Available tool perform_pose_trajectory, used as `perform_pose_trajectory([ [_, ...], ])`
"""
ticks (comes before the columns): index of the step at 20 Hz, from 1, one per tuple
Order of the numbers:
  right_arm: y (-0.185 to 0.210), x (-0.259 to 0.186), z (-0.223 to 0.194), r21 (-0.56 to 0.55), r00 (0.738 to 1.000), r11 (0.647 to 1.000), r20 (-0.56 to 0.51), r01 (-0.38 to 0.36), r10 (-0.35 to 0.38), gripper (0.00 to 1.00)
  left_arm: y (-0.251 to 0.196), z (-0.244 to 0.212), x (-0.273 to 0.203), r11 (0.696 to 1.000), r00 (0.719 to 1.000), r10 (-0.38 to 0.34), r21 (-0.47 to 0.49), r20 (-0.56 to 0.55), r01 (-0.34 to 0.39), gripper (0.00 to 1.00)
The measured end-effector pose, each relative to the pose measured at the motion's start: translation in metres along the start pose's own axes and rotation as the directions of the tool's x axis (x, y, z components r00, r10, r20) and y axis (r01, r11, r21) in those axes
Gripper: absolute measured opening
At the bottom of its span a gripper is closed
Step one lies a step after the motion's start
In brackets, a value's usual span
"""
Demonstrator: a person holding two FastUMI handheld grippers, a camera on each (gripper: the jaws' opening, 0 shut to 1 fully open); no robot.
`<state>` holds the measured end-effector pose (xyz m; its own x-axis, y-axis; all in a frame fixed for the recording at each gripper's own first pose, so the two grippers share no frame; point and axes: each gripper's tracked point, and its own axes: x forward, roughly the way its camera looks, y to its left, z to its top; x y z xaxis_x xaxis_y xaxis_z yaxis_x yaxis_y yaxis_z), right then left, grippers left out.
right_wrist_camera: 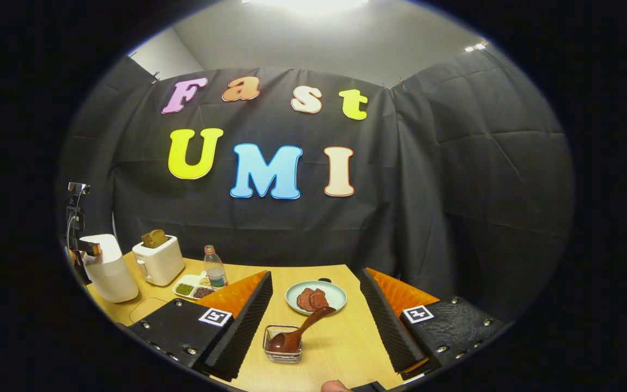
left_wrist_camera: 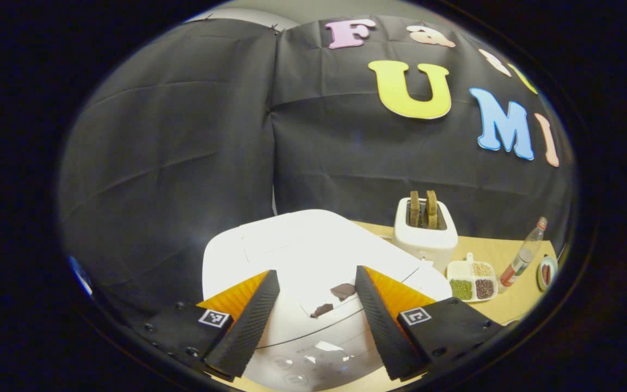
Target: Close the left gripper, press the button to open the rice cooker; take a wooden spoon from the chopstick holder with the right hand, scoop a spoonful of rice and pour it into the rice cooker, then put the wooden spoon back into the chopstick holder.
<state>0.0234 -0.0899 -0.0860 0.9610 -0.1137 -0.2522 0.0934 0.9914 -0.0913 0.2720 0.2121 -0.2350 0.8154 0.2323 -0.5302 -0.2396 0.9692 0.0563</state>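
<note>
In the left gripper view the white rice cooker (left_wrist_camera: 302, 245) lies right under my left gripper (left_wrist_camera: 316, 272), lid down. That gripper is open, its fingers spread over the lid's front with nothing between them. In the right gripper view the cooker (right_wrist_camera: 108, 269) stands at the far left of the wooden table. My right gripper (right_wrist_camera: 316, 274) is open and empty above the table. Just below and between its fingers stands a small wire chopstick holder (right_wrist_camera: 282, 348). A dark wooden spoon (right_wrist_camera: 302, 326) rests in it, bowl down, handle leaning up to the right.
A white toaster (left_wrist_camera: 425, 237) with two bread slices stands right of the cooker. Beyond it are a divided tray (left_wrist_camera: 458, 269) of pale grains and beans, and a bottle (left_wrist_camera: 523, 253). A pale plate (right_wrist_camera: 335, 291) with meat slices sits behind the holder.
</note>
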Motion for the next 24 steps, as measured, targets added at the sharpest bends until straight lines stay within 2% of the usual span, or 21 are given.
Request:
perform_pose_trajectory([
  [3,0.006,0.001,0.016,-0.001,0.999,1.000,0.034,-0.010,0.010,0.99,-0.002,0.008,-0.007,1.000,0.999,-0.029,-0.007,0.025,0.030,0.96],
  [6,0.016,-0.001,0.025,0.009,0.998,0.999,0.052,-0.032,0.031,0.98,-0.007,0.040,-0.040,0.997,0.988,-0.082,0.011,0.132,0.082,0.98],
  [14,0.060,-0.007,0.053,0.026,0.987,0.993,0.121,-0.113,0.109,0.98,-0.033,0.115,-0.164,0.968,0.896,-0.238,0.017,0.375,0.250,0.95],
  [20,0.083,-0.014,0.063,0.061,0.977,0.986,0.157,-0.158,0.147,0.98,-0.057,0.126,-0.235,0.947,0.835,-0.315,0.092,0.451,0.308,0.96],
  [24,0.095,-0.024,0.066,0.052,0.971,0.985,0.187,-0.163,0.151,0.98,-0.080,0.109,-0.267,0.926,0.817,-0.370,0.108,0.442,0.361,0.96],
])
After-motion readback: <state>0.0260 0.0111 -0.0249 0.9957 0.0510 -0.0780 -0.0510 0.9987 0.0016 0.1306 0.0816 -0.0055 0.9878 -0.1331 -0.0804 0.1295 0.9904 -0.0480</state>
